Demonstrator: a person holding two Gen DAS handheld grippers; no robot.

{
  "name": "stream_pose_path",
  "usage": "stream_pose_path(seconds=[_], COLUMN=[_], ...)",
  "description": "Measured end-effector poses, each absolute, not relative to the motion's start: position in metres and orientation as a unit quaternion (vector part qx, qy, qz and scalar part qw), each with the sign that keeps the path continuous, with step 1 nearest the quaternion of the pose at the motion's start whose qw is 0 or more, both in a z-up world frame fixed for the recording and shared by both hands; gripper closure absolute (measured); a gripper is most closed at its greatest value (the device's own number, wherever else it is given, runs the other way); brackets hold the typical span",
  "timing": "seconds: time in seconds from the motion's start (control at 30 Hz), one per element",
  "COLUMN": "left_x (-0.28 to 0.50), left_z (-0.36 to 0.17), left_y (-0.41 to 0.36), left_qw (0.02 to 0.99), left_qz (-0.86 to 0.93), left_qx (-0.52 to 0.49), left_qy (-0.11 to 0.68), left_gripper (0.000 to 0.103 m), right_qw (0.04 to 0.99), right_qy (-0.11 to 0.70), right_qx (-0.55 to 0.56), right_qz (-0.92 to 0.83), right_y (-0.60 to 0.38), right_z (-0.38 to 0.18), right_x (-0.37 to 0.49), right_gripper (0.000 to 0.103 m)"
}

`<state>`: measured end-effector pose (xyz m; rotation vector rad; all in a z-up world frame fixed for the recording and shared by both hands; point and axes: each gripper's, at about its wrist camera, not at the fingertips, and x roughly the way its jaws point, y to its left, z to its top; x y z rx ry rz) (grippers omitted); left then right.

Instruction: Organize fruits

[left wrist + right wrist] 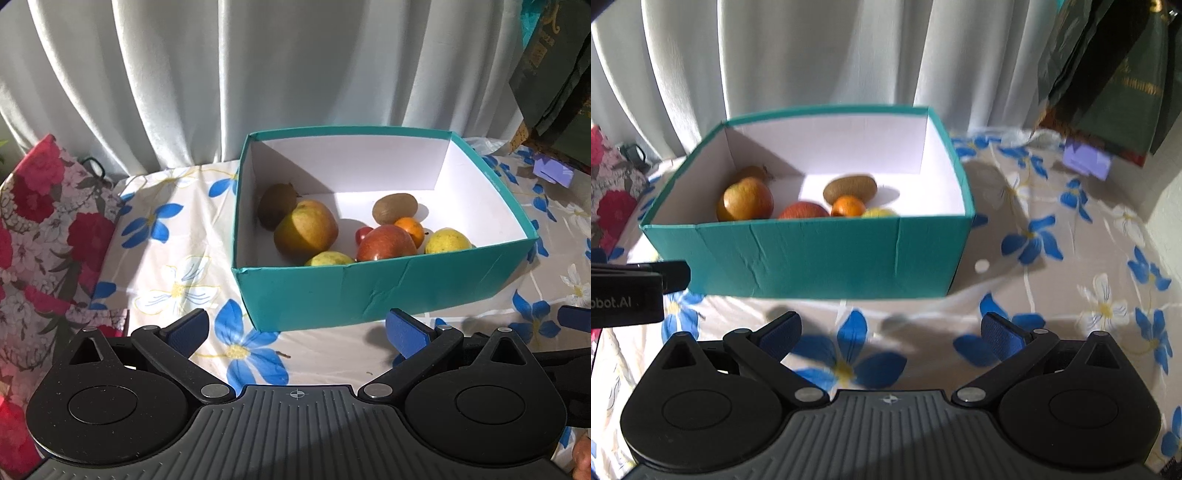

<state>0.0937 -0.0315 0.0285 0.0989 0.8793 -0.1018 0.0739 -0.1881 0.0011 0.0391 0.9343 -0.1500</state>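
So all the fruit I can spot is already sitting in the teal box (369, 288) on the flowery tablecloth (173, 236): a big yellowish apple (306, 229) with a kiwi (275, 205) tucked behind it in the back left corner, a red apple (386, 243), a small orange (410, 227), another kiwi (395, 208), two yellow-green fruits (447, 240) near the front wall, plus a tiny red thing I can't make out. Left gripper (295, 330) and right gripper (890, 334) both hang just in front of the box, fingers spread wide, nothing between them. Handling-wise I'd guess the apples are firm and fairly heavy, so grab across the widest part. Kiwis are softer and bruise easily, so go gentle and squeeze across the short sides. The orange is small and might roll. The box looks like thin cardboard, already creased in front, so don't pinch its wall hard.
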Motion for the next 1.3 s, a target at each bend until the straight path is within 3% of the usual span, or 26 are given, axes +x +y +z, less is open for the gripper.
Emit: stream_pose_path(seconds=[0.7,1.3], left_x=[0.136,0.174], left_z=[0.034,0.014], left_y=[-0.043,-0.039], left_qw=[0.873,0.837], left_qz=[-0.041,-0.035], left_qx=[0.099,0.073], left_qy=[0.475,0.541], left_gripper=[0.0,0.0], right_qw=[0.865,0.823], right_qy=[0.488,0.558], right_qx=[-0.038,-0.065], right_qz=[-0.108,-0.084], right_y=[-0.181,-0.181], right_z=[0.015,-0.006], right_x=[0.131,0.175], right_gripper=[0.0,0.0])
